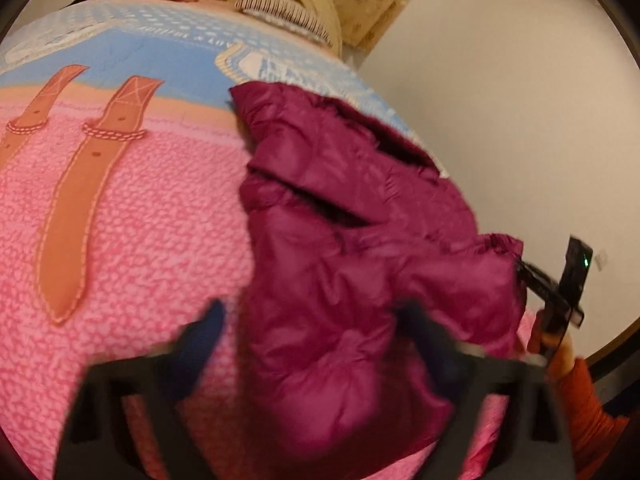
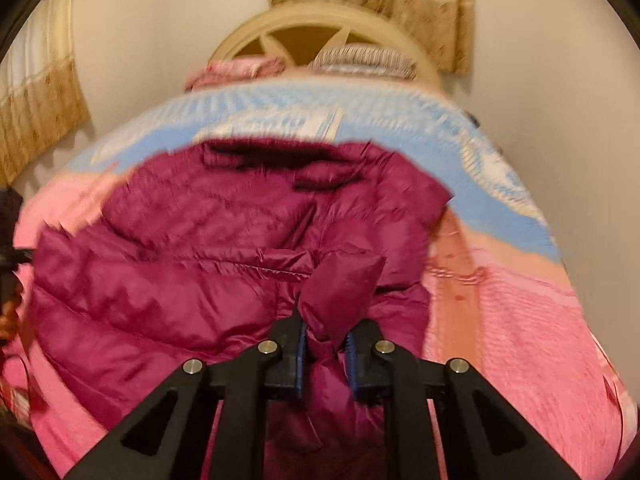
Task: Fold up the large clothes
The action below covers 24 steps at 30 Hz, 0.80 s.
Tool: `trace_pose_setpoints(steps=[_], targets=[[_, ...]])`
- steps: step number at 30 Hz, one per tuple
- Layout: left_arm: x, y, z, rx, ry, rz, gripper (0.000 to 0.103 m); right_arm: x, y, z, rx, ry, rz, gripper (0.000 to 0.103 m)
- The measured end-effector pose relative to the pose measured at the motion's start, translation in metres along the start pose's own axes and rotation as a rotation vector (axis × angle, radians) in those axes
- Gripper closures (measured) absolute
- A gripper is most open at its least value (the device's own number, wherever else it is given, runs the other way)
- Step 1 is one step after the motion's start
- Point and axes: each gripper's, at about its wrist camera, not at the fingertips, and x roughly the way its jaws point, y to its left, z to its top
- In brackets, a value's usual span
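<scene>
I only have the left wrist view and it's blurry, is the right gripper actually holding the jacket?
Observer: Yes. In the right wrist view the right gripper is shut on a puffy fold of the maroon jacket.
Operator: And does the left one have a grip?
Observer: Its blurred fingers look spread wide, open, with fabric lying between them; left gripper.
Operator: Anything on the wall left of the bed?
Observer: A beige curtain hangs there, seen only from the right wrist.
</scene>
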Motion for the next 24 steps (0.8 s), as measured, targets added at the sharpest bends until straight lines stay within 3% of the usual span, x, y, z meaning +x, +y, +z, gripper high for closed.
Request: trace_pose_setpoints(steps=[1, 4, 8, 12, 16, 21, 24], targets=[[0.0, -0.001, -0.002, 0.001, 0.004, 0.007, 0.069, -0.015, -0.001, -0.002, 0.025, -0.034, -0.008, 0.089], [-0.011, -0.014, -0.013, 0.061, -0.035, 0.083, 0.083, -0.054, -0.003, -0.006, 0.094, -0.117, -0.007, 0.089], [-0.034, -0.029, -0.028, 0.145, -0.104, 0.082, 0.084, -0.09, 0.006, -0.014, 0.123, -0.183, -0.019, 0.09], [-0.048, -0.031, -0.033, 0.103, -0.127, 0.062, 0.084, -0.116, 0.025, -0.025, 0.105, -0.222, -0.067, 0.091], [-0.087, -0.043, -0.05, 0.102, -0.226, -0.014, 0.088, -0.146, 0.036, -0.035, 0.116, -0.26, -0.079, 0.092], [-0.125, -0.057, -0.077, 0.15, -0.307, 0.021, 0.091, -0.192, 0.043, -0.06, 0.145, -0.305, -0.089, 0.094], [-0.143, -0.057, -0.092, 0.125, -0.345, -0.043, 0.091, -0.215, 0.047, -0.075, 0.161, -0.317, -0.075, 0.096]])
